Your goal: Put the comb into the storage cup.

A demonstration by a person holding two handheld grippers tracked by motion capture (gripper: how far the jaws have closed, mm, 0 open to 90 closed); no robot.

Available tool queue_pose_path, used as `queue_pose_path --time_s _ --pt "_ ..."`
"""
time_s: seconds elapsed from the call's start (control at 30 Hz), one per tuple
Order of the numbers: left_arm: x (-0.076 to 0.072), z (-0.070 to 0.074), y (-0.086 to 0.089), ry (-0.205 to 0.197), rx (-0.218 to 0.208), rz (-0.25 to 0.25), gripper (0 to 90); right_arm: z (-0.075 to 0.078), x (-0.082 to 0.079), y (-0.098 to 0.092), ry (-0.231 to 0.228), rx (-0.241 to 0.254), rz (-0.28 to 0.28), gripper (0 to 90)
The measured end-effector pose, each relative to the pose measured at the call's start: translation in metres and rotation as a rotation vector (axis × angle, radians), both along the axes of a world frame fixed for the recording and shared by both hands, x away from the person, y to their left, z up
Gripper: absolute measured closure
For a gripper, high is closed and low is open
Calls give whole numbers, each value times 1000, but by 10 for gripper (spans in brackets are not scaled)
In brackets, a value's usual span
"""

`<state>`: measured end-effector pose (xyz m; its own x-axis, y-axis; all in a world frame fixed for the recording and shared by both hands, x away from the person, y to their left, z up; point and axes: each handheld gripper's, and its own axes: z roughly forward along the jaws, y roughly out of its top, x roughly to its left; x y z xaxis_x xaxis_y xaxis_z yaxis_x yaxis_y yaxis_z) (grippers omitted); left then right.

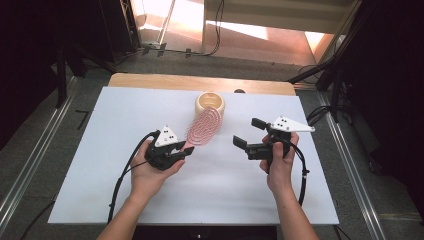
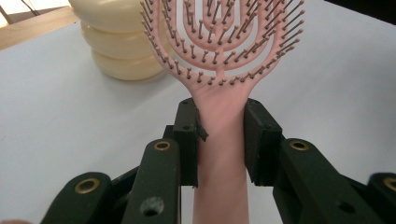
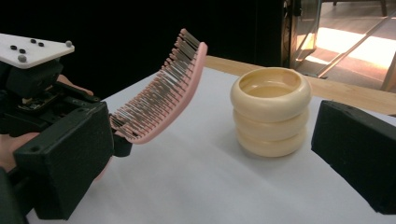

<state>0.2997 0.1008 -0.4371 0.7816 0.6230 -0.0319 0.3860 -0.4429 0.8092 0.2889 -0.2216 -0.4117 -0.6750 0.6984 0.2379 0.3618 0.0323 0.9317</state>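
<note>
My left fingers (image 2: 187, 135) clamp the neck of the light, stiff pink plastic vented hairbrush (image 2: 219, 56), its bristled head raised beside the cream ribbed holder (image 3: 271, 112); my right fingers (image 3: 359, 154) stand open, empty.

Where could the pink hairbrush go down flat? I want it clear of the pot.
Bare white table lies left of the left tongs and near the front edge. It is crowded by the cream pot, where the hairbrush reaches.
</note>
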Motion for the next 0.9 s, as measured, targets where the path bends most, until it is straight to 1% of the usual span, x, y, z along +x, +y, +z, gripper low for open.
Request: queue_pose_path --time_s 0.2,0.3,0.37,0.43,0.5,0.57,0.67,0.77,0.83,0.9 --pt "-4 -3 -5 -6 -12 -24 709 -1 -3 14 14 18 38 0" --pt "-6 -4 -5 -15 -24 -25 708 -2 -4 22 28 19 43 0" --pt "-7 -4 -4 -20 -40 -24 708 -3 -5 26 36 26 51 0" --pt "-8 -4 -4 -14 -53 -30 709 -5 -5 30 43 27 54 0" --pt "-10 -4 -6 -23 -51 -30 708 -6 -6 33 47 38 56 0" --pt "-11 -5 -8 -27 -60 -30 708 -6 -6 35 50 43 54 0" --pt "-13 -6 -10 -35 -57 -38 708 -6 -7 37 53 60 61 0" --pt "-14 -7 -13 -31 -67 -40 709 -5 -8 39 55 71 66 0" --pt "-14 -8 -14 -27 -62 -49 708 -5 -8 40 61 73 59 0" --pt "-14 -9 -16 -26 -60 -49 708 -5 -7 41 72 86 56 0"
